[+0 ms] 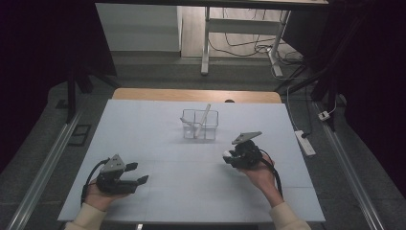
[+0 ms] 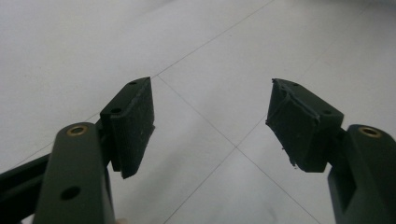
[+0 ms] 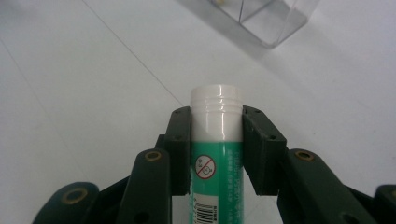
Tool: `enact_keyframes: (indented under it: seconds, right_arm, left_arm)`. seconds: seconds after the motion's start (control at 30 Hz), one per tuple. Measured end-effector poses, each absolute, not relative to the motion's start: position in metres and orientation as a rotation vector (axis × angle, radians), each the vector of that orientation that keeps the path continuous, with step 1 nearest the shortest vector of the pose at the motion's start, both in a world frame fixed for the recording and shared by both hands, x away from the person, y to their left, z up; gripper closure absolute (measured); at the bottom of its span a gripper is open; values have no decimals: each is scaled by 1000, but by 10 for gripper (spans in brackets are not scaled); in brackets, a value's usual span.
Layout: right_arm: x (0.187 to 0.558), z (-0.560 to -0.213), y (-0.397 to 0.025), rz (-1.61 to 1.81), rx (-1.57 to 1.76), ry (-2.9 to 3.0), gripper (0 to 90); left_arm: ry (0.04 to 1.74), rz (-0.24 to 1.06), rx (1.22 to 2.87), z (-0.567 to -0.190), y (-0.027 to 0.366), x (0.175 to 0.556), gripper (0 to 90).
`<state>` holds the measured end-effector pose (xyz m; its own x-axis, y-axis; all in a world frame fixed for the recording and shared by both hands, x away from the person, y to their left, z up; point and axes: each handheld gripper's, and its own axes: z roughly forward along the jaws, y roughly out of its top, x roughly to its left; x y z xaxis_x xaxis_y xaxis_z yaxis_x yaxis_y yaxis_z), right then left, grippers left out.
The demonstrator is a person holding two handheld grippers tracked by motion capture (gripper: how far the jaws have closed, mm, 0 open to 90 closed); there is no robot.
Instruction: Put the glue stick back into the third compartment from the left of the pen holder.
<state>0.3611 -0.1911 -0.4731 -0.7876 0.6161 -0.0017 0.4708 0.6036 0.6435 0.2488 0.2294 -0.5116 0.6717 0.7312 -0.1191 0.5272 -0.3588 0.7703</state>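
Right gripper [image 3: 217, 140] is clamped on a glue stick [image 3: 217, 154], its two black jaws pressed against the sides of the tube just below the white threaded neck. The stick's long axis runs along the jaws, white end pointing away from the hand, green label (with barcode and a small prohibition sign) toward the palm. No cap shows on that end.

From the high view, the right gripper [image 1: 230, 156] sits right of centre on the white table [image 1: 158, 139], and the clear plastic organizer [image 1: 200, 125] stands farther off and a little to the left of it, near the middle of the table's far half. In the right gripper view one corner of that organizer [image 3: 266, 18] appears beyond the white tip and to its right, so the stick already points roughly toward it. A pale, slender item leans in one of the organizer's compartments; what it is I cannot tell.

Left gripper [image 1: 136, 173] rests at the near left, well apart from the organizer, jaws spread wide with nothing between them (the left gripper [image 2: 210, 123] view has bare table behind its pads [image 2: 135, 121]).

The right hand is clearly the nearer one. Judging from this, the coming move is a short carry forward and leftward to bring the stick over an organizer compartment, tip it upright, and release.
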Motion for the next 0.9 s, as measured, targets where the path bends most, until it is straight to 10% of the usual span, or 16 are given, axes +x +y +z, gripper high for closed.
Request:
enact_keyframes:
  seconds: [0.9]
  right_arm:
    - [348, -435, -209, 1250, 880, 2433, 643]
  left_arm:
    - [964, 311, 2050, -511, 225, 250, 326]
